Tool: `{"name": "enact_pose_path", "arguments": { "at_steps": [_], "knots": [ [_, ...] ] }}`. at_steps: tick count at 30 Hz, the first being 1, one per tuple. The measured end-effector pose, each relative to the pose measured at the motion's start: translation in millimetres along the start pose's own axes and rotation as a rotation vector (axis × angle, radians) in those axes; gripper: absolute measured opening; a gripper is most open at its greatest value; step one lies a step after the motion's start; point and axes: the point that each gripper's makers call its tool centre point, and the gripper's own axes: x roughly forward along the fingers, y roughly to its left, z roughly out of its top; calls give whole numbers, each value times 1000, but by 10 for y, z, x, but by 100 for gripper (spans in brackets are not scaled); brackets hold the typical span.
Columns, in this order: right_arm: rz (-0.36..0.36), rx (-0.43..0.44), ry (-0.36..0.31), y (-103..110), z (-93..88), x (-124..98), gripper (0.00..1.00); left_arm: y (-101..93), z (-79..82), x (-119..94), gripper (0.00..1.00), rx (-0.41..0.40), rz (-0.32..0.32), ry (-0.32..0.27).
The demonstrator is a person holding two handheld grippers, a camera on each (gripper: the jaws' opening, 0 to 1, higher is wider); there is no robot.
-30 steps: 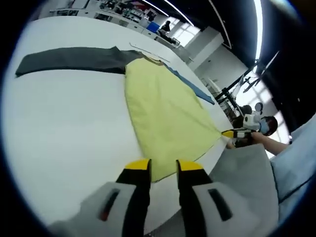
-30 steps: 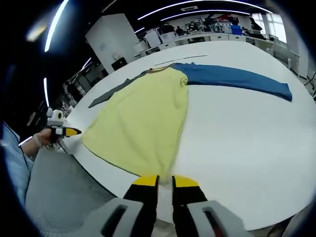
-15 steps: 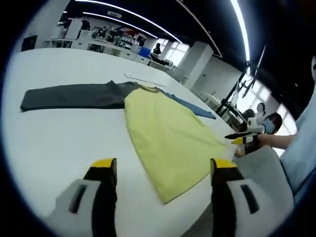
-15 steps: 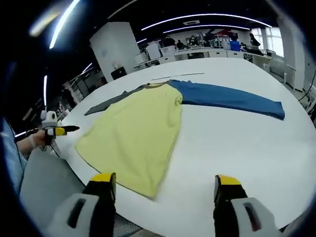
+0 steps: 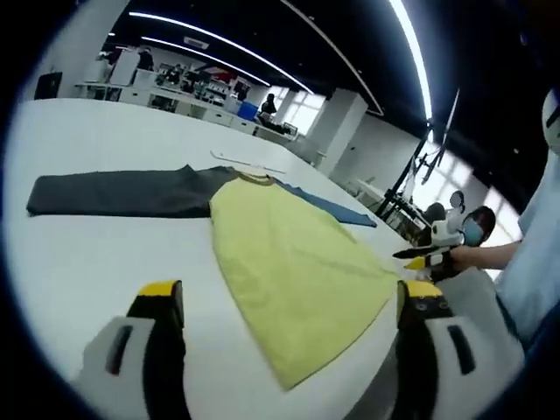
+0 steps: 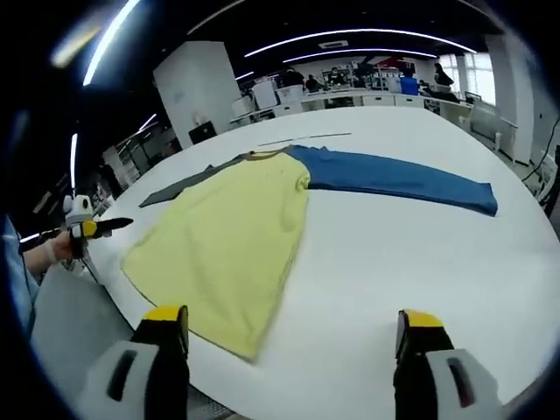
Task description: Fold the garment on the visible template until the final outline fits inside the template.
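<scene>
A long-sleeved shirt lies flat on the white table [image 5: 87, 262]. Its yellow body [image 5: 293, 258] runs from the collar down to a hem by the near table edge. One dark grey sleeve [image 5: 114, 192] stretches left, and a blue sleeve [image 5: 331, 206] goes right. My left gripper [image 5: 289, 306] is open, its fingertips wide apart just short of the hem corner. In the right gripper view the yellow body [image 6: 227, 241], blue sleeve [image 6: 394, 175] and grey sleeve [image 6: 179, 185] lie ahead. My right gripper [image 6: 293, 322] is open, clear of the hem.
A thin pale line [image 6: 306, 137] lies on the table [image 6: 420, 254] beyond the collar. The right gripper [image 5: 422, 257], in a hand, appears past the table edge; the left gripper [image 6: 87, 227] appears at left. Desks and people stand far behind.
Both grippers went from nearly shut at the hem corners to wide open, and both have drawn back from the hem. The shirt lies as it did.
</scene>
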Motion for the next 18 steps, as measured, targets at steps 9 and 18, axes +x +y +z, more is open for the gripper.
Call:
{"name": "enact_pose_path", "arguments": {
  "at_steps": [9, 18],
  "knots": [
    [-62, 5, -64, -333, 299, -46, 97, -21, 64, 86, 98, -5, -28, 1],
    [-161, 50, -126, -831, 542, -93, 89, 60, 60, 87, 96, 2, -27, 19]
  ]
}}
